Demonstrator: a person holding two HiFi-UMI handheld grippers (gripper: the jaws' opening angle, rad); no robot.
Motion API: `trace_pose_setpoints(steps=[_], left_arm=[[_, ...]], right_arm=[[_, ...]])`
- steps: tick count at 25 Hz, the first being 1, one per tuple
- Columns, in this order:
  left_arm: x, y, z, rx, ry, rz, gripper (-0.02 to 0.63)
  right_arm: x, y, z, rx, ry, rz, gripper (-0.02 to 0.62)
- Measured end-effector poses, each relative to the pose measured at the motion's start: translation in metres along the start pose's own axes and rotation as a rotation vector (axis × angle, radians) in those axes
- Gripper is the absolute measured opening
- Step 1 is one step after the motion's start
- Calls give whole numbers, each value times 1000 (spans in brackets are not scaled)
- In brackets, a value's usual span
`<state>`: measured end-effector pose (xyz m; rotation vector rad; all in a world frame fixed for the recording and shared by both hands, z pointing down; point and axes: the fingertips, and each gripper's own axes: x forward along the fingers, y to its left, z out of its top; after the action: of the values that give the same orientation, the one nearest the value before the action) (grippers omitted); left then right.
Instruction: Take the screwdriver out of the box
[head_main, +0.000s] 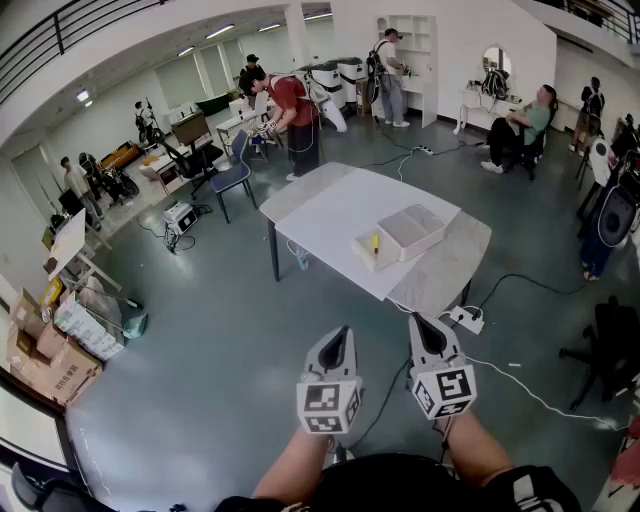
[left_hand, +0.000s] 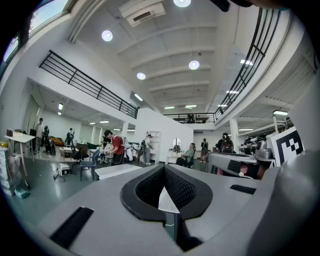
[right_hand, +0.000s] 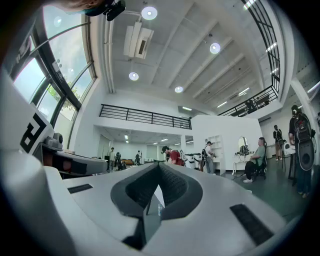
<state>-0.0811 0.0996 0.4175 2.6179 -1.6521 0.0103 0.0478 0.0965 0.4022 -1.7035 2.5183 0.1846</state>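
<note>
An open white box (head_main: 400, 238) lies on a sheet-covered table (head_main: 440, 275) in the middle of the room. A yellow-handled screwdriver (head_main: 375, 243) lies in the box's near half, and the lid lies flat beside it. Both grippers are held side by side well short of the table, over the floor, pointing toward it. My left gripper (head_main: 338, 336) has its jaws together with nothing between them, as in its own view (left_hand: 164, 172). My right gripper (head_main: 425, 326) is likewise shut and empty (right_hand: 159, 171).
A power strip (head_main: 466, 319) and cables lie on the floor by the table's near corner. A blue chair (head_main: 232, 176) stands left of the table, a black chair (head_main: 612, 345) at the right. Cardboard boxes (head_main: 45, 362) are stacked far left. Several people stand or sit at the back.
</note>
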Motion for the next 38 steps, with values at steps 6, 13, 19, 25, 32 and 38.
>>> trace_pose_setpoints(steps=[6, 13, 19, 25, 32, 38], left_arm=[[0, -9, 3, 7, 2, -4, 6], [6, -30, 2, 22, 6, -5, 6], [12, -58, -2, 24, 2, 4, 6], [12, -95, -14, 17, 7, 3, 6], [14, -111, -11, 23, 5, 13, 6], [24, -115, -15, 11, -6, 26, 6]], right_arm=[[-6, -4, 5, 12, -15, -1, 12], [-15, -20, 6, 9, -23, -2, 12], [-30, -43, 2, 18, -14, 10, 12], [-50, -57, -4, 4, 12, 64, 12], [-59, -72, -3, 12, 11, 62, 12], [-57, -85, -7, 3, -3, 72, 12]])
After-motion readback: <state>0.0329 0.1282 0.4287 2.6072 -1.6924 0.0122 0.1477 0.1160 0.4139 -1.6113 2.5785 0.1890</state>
